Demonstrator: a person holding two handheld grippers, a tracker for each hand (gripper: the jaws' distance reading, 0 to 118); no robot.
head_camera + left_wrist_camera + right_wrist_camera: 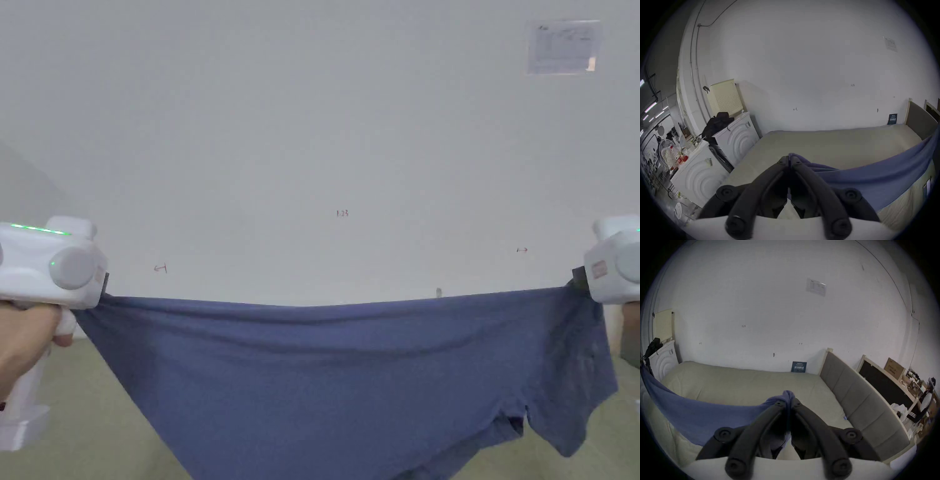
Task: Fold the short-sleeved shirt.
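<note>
A blue short-sleeved shirt (350,375) hangs stretched wide in the air above a beige bed (81,425). Its top edge sags a little in the middle, and a sleeve dangles at the lower right. My left gripper (105,290) is shut on the shirt's left corner, and the cloth (875,175) runs off to the right from its closed jaws (789,158). My right gripper (578,281) is shut on the right corner, with a bunch of fabric (788,395) sticking out past its tips while the shirt (696,410) trails away to the left.
The bed (745,386) lies against a white wall, with a grey padded headboard (859,402) on its right. White machines (735,134) with a dark bundle on top stand left of the bed. A person (924,404) stands far off at the right by cluttered shelves.
</note>
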